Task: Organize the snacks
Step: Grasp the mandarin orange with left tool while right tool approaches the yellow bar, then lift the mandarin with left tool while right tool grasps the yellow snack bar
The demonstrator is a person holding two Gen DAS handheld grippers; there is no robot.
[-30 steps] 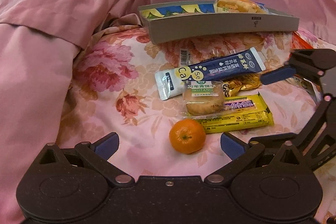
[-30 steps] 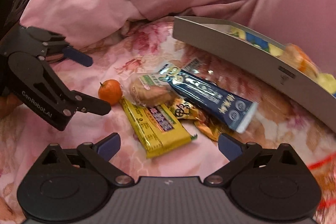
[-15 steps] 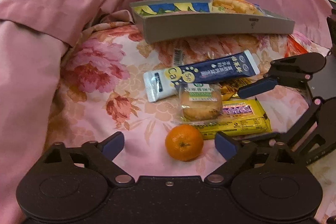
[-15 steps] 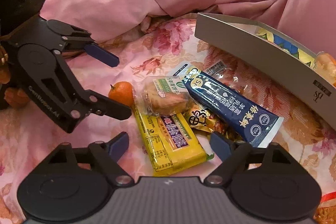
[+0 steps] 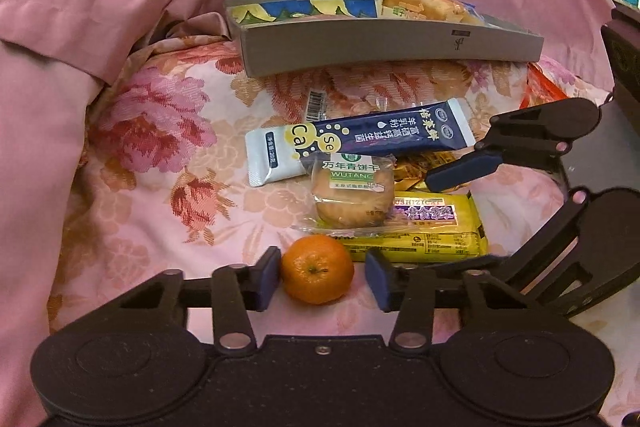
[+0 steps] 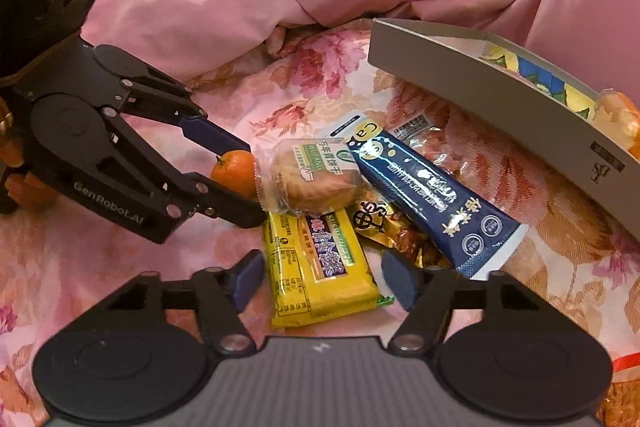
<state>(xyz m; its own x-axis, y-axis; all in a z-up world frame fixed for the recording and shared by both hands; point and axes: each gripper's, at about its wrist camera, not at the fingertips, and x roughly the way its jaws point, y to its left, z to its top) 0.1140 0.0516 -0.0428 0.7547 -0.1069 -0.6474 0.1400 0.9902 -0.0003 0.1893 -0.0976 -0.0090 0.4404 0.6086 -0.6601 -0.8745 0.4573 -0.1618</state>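
Mandarin (image 5: 317,269) sits just in front of the wrapped biscuit (image 5: 352,195), left gripper (image 5: 322,277) closing around it, one pad touching, the other not yet. Squeeze gently, centred. Right gripper (image 6: 322,277) narrowing, nothing gripped, astride the yellow bar (image 6: 316,267).

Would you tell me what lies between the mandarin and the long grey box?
In the left wrist view, the wrapped round biscuit and the dark blue sachet lie between the mandarin and the grey box, then bare floral cloth.
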